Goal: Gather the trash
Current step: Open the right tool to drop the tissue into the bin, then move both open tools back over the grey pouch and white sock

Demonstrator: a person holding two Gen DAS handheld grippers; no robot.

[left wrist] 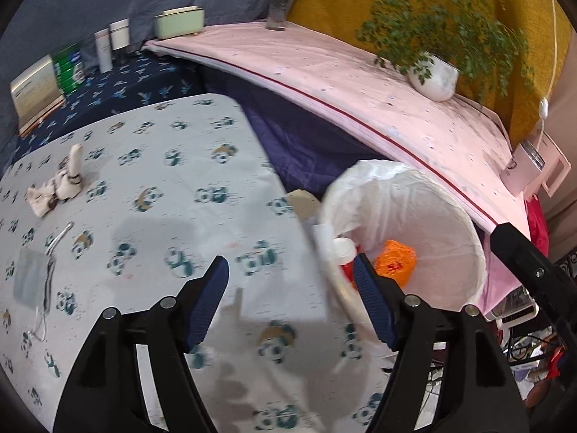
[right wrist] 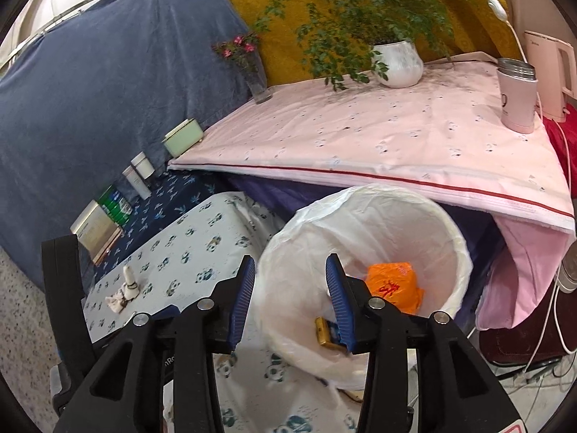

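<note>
A bin lined with a white bag (left wrist: 450,223) (right wrist: 425,223) stands at the right edge of the panda-print table (left wrist: 180,187) (right wrist: 187,245). Inside lie an orange plastic bag (left wrist: 395,261) (right wrist: 395,285), a red and white cup (left wrist: 344,252) and a gold and blue pack (right wrist: 326,332). My left gripper (left wrist: 290,303) is open and empty over the table edge beside the bin. My right gripper (right wrist: 290,301) is open and empty above the bin's near rim. A crumpled tissue with a small white bottle (left wrist: 61,184) (right wrist: 124,290) lies on the table's left. A grey face mask (left wrist: 32,281) lies nearer.
A higher pink-covered shelf (left wrist: 360,83) (right wrist: 360,137) runs behind the bin with a potted plant (left wrist: 434,75) (right wrist: 396,61), a flower vase (left wrist: 281,3) (right wrist: 258,79), a pink flask (right wrist: 517,97) and a kettle (right wrist: 550,72). Boxes and bottles (left wrist: 68,68) (right wrist: 115,209) line the far left. Cables lie on the floor (left wrist: 523,346).
</note>
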